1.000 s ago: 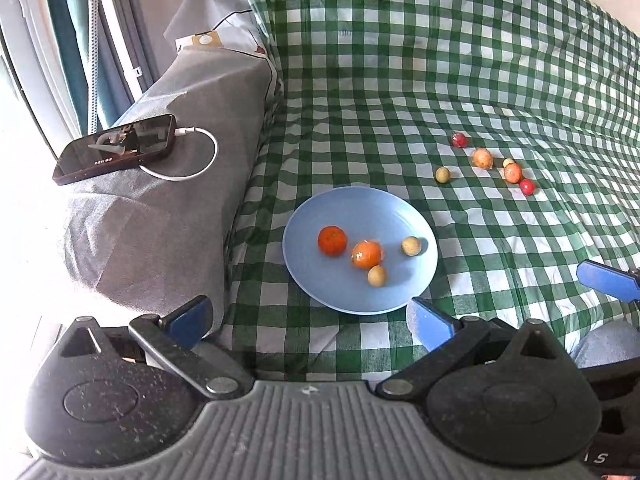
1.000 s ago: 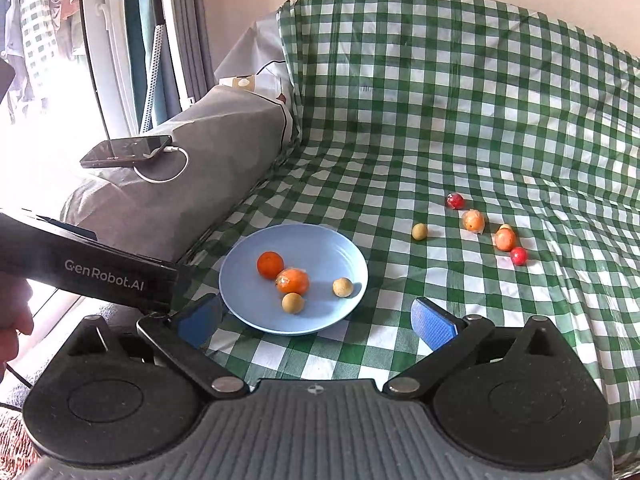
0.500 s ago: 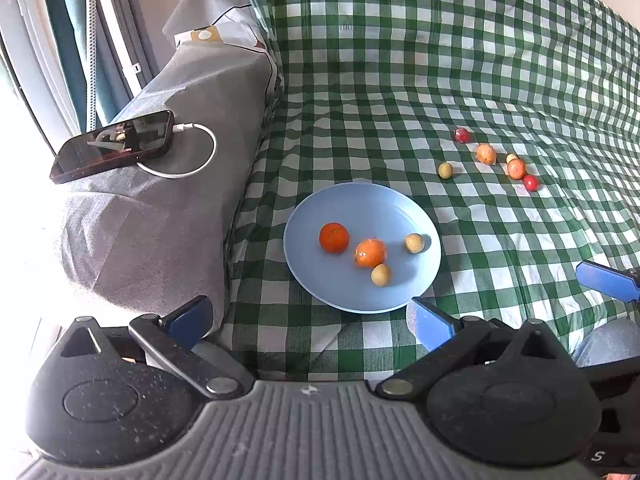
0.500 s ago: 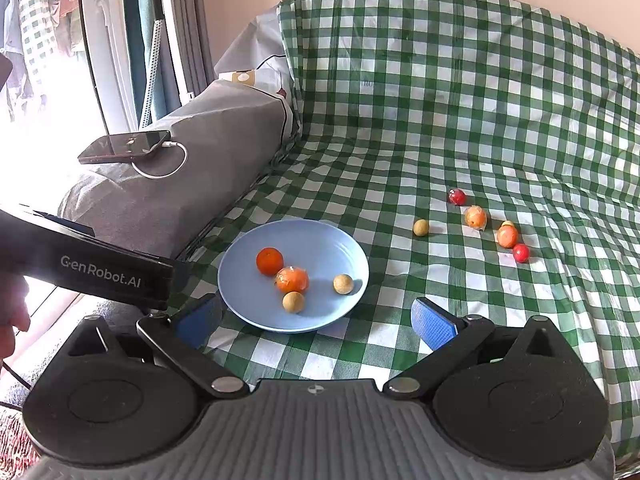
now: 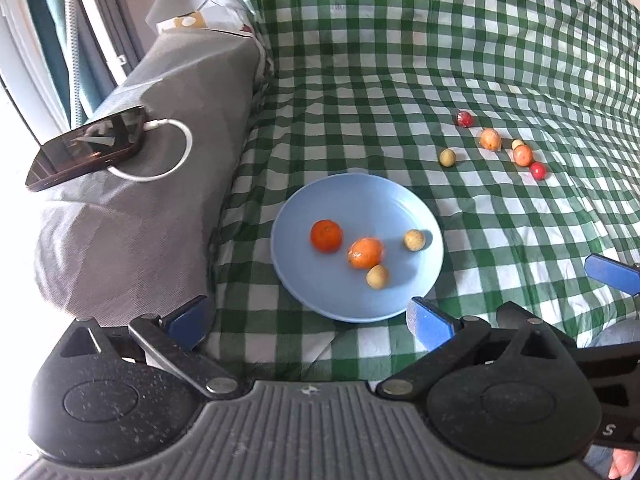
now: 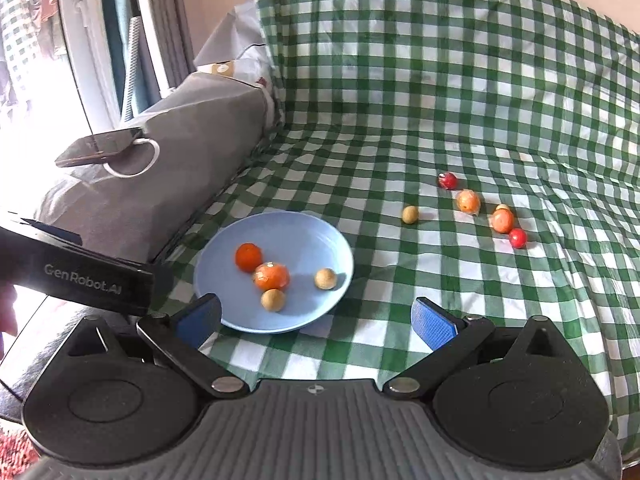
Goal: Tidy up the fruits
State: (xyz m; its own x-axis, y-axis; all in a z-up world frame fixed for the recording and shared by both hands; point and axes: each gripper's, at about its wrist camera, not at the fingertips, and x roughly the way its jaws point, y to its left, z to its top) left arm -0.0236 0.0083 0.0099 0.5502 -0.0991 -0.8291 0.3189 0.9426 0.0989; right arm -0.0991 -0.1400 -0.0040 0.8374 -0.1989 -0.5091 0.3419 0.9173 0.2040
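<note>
A light blue plate [image 5: 320, 296] [image 6: 320, 240] lies on the green checked cloth and holds two orange fruits [image 5: 326, 235] [image 6: 271, 276] and two small tan fruits [image 5: 414, 239] [image 6: 325, 278]. Beyond it to the right, several loose fruits lie in a line: a tan one [image 5: 447, 157] [image 6: 410, 214], orange ones [image 5: 490, 139] [image 6: 468, 201] and red ones [image 5: 463, 119] [image 6: 517, 237]. My left gripper [image 5: 308, 322] is open and empty just before the plate's near rim. My right gripper [image 6: 316, 322] is open and empty at the plate's near right.
A grey covered armrest [image 5: 152, 184] [image 6: 172, 168] rises left of the plate, with a phone [image 5: 86, 147] [image 6: 100, 146] and white cable on top. The cloth climbs a backrest behind. The other gripper's body [image 6: 80, 276] lies at the left of the right wrist view.
Both grippers have drawn back and up a little, so the plate and fruits sit slightly higher in the views. Nothing was grasped or moved.
</note>
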